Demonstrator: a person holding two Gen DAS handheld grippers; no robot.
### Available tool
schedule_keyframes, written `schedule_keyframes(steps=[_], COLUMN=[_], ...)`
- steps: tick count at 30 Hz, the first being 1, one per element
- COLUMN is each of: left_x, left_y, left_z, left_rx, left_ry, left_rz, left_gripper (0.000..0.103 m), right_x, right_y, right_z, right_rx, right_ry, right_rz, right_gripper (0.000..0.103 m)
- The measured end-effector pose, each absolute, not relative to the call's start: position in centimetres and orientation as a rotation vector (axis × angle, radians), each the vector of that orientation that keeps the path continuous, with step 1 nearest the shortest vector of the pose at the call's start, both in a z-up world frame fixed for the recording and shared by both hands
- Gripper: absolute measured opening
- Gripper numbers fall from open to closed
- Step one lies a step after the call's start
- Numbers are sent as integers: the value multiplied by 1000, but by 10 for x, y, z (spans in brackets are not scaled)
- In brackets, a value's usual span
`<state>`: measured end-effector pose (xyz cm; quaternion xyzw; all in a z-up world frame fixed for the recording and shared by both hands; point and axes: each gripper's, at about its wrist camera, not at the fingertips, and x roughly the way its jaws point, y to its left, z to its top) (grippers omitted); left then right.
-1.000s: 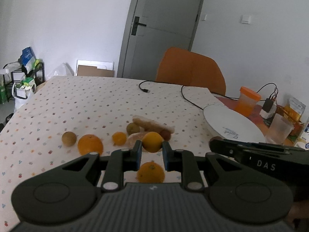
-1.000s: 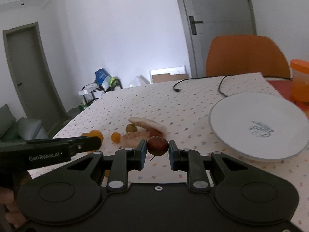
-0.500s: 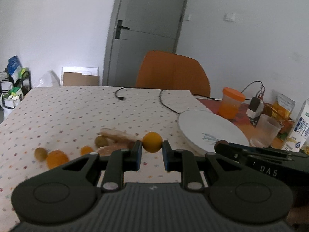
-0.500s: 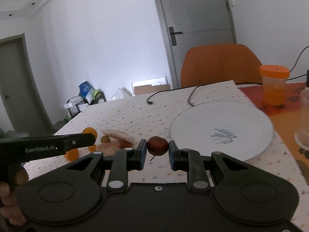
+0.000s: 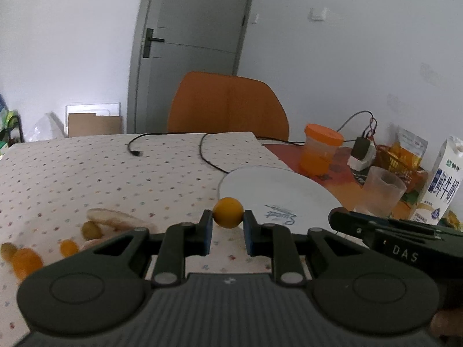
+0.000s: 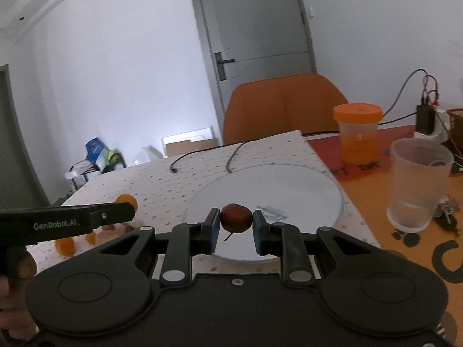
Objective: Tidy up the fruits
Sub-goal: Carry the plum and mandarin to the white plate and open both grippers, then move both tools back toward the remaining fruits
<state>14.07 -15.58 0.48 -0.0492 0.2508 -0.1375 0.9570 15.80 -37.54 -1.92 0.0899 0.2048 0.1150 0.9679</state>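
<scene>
Small round yellow-orange fruit [image 5: 228,212], smooth and matte, pinched between the blue-padded fingertips of the left gripper [image 5: 228,220], held in the air at the near left edge of the round white plate [image 5: 289,190]. Small dark red-brown fruit [image 6: 236,217], slightly flattened, thin stem hanging below, clamped the same way in the right gripper [image 6: 236,222], raised over the near part of that plate, bare but for a faint printed mark. Plate lying at the right edge of a white tablecloth with small coloured dots [image 5: 86,173]. Far to the left on the cloth, remaining fruits in a loose group: a larger orange [image 5: 26,261], a small orange one [image 5: 69,247], two olive-green ones [image 5: 91,230], and a pale elongated piece [image 5: 115,219], blurred. Right of the plate, a frosted plastic cup [image 6: 416,182], an orange-lidded jar [image 6: 358,133], a milk carton [image 5: 442,179]. Behind the table, an orange chair [image 5: 228,105] and a grey door [image 5: 191,49].
</scene>
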Motion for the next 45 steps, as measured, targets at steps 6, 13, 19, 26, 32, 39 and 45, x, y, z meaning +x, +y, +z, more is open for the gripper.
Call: schedule_keyframes(steps=[6,13,19,26,32,39,45], left_x=[154,172,184,192,189,172,150], left_y=[-177,-194,-204,-213,-201,-178,-154], left_z=[-1,-16,-23,-29,-29,-21,-8], left_rx=[-85,-92,-95,-108,-135,-168,-203], left_ry=[523,562,580,593,613,596,560], left_rz=[-293,-302,-309,-323,-286,-255,-217], left_gripper=[21,21,21,23,28,53,78], right_x=[166,175,182,181,174,164,157], right_y=[-386,-394,-396,-403,-405,-400,-387], right_z=[-29,-38,-43,-44,-41,-38,-31], right_rx=[189,194,194,206,220,259,297], right_ry=[424,442,462,454,455,450,456], right_rz=[216,201,189,158,161,190,245], right_gripper=[23,23,23,29,31,51,65])
